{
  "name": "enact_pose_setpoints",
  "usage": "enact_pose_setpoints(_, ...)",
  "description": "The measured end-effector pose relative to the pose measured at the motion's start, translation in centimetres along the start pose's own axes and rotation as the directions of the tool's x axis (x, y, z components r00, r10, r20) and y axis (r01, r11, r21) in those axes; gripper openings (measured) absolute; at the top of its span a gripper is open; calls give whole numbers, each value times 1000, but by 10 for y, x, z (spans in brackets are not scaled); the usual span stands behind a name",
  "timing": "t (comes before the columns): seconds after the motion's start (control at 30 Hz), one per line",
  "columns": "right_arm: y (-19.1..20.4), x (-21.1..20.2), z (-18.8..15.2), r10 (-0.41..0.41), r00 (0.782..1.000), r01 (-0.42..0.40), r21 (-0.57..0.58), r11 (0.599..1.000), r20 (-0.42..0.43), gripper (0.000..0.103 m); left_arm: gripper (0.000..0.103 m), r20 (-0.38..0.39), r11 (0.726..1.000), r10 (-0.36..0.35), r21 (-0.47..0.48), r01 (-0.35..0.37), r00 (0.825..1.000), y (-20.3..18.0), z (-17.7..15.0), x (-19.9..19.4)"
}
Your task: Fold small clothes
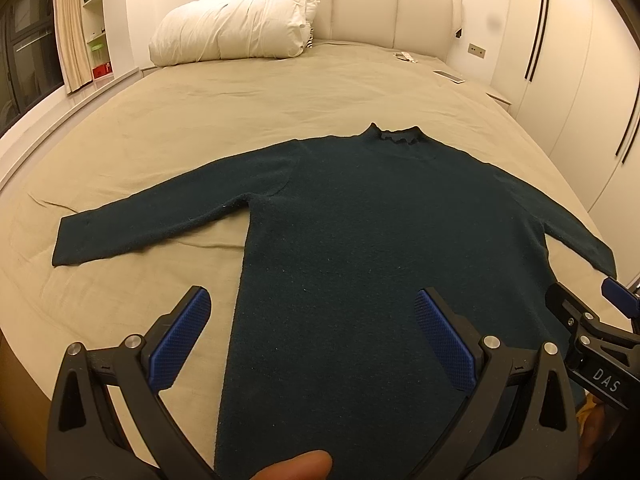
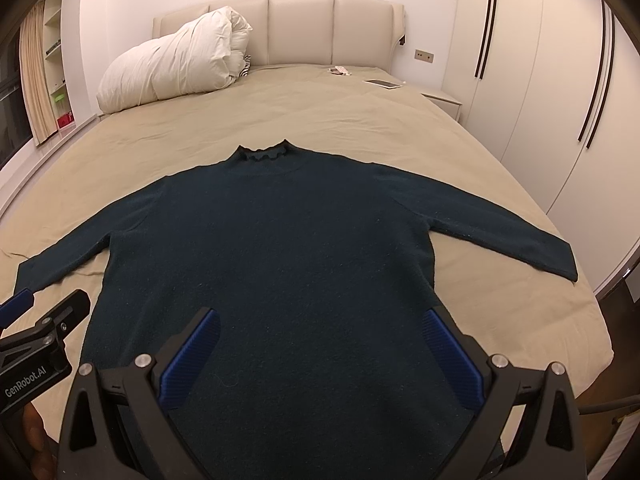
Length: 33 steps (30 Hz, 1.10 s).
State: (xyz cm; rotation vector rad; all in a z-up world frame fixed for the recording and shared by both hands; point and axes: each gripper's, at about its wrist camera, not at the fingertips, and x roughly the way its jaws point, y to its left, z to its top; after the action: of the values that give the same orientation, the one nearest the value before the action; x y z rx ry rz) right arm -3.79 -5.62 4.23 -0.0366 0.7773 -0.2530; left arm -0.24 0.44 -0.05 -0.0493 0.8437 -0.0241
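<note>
We hold the left gripper [image 1: 312,332] and right gripper [image 2: 320,350] above the hem, both with jaws spread wide and empty. The dark green sweater [image 2: 276,264] lies flat on the bed [image 1: 160,120], sleeves outstretched. Beyond it, a white duvet [image 2: 172,64] is bundled against the headboard [image 2: 300,28].

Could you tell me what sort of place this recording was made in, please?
Almost certainly a bedroom: a sweater lies on a bed with a padded headboard, beside tall wardrobe doors.
</note>
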Motion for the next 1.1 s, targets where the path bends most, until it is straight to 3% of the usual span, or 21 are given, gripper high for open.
enact_pose_setpoints(0.73, 3, 2, -3, 2, 1000, -2, -4, 1000, -7, 103, 103, -9, 1000, -16, -21, 16, 1000, 7, -1, 5)
enact_pose_setpoints(1.1, 5, 17, 2, 7, 1000, -8, -22, 1000, -28, 103, 103, 43, 989, -108, -96, 112, 993, 32, 2, 11)
